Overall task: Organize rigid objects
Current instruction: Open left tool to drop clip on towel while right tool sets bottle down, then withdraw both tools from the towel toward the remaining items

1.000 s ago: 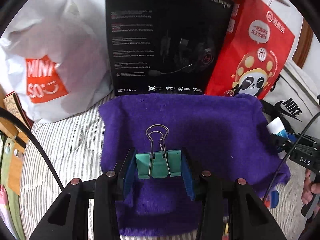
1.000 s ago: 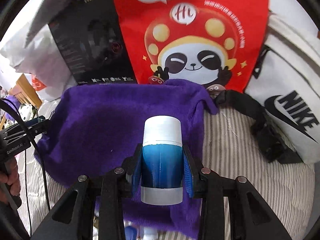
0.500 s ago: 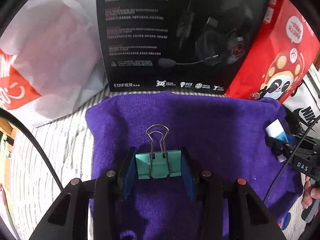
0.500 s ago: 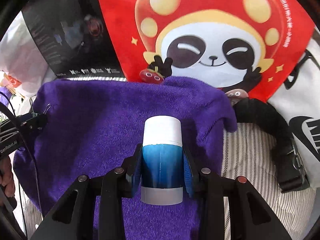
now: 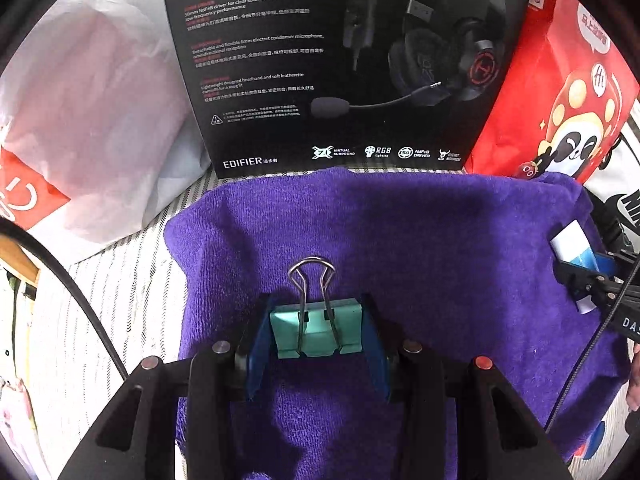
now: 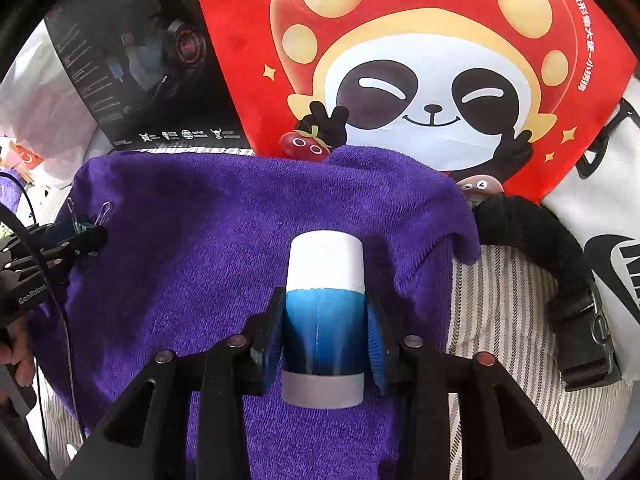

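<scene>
left gripper [image 5: 316,334] tilted down clamping binder clip [image 5: 316,326] (right jaws opening)

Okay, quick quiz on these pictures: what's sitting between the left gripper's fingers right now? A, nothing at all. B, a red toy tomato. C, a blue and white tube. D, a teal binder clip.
D: in the left wrist view, the teal binder clip sits between the left gripper blue pads, over the purple towel.
</scene>
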Motion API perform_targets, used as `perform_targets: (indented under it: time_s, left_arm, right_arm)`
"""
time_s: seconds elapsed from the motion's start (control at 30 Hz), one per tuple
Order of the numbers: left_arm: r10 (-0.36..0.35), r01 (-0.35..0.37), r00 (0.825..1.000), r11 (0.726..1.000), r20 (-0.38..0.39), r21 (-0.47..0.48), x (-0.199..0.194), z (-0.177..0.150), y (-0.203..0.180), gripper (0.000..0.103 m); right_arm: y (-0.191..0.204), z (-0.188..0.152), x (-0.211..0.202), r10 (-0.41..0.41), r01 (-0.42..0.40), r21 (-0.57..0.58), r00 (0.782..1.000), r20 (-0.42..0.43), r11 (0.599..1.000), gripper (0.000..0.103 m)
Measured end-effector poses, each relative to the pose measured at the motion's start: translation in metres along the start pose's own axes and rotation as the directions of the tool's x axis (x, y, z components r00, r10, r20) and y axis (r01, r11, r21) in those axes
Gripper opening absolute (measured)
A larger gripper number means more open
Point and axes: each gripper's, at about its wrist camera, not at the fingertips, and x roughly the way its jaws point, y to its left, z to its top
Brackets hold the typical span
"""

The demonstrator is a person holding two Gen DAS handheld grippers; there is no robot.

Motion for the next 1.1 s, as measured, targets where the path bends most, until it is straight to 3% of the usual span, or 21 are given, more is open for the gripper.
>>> perform_targets:
  time_s: [0.07,0.33,0.5,0.7,0.97,1.1]
  left_arm:
    - [-0.012,0.012,1.000,1.000,0.001,-0.006,0.000,-0.002,-0.005,0.044]
    - [-0.029,0.029,0.999,1.000,-0.019,-0.003,-0.014,-0.027,-0.007,0.057]
    - [-0.025,0.025,1.000,0.999,-0.015,-0.026,-0.033,-0.051,-0.011,0.058]
    - [-0.028,0.029,0.999,0.999,0.043,-0.018,-0.079,-0.076,-0.019,0.068]
    - [-0.073,0.071,0.992,0.997,0.102,0.028,-0.133,-0.115,-0.031,0.074]
    - [-0.088,0.084,0.992,0.995,0.091,0.045,-0.137,-0.139,-0.029,0.076]
  right_arm:
    - [-0.002,-0.003,-0.003,0.004,-0.004,0.008,1.000,-0.001,1.000,0.052]
    - [-0.004,-0.017,-0.024,0.012,-0.013,0.044,1.000,0.013,0.999,0.055]
    - [-0.011,-0.030,-0.050,0.060,-0.063,0.087,0.998,0.032,0.994,0.055]
    - [-0.011,-0.051,-0.080,0.018,-0.023,0.109,0.999,0.043,0.994,0.056]
    - [0.005,-0.086,-0.115,-0.002,-0.012,0.126,0.994,0.107,0.992,0.075]
    - [-0.001,-0.115,-0.138,0.002,-0.020,0.151,0.993,0.119,0.988,0.076]
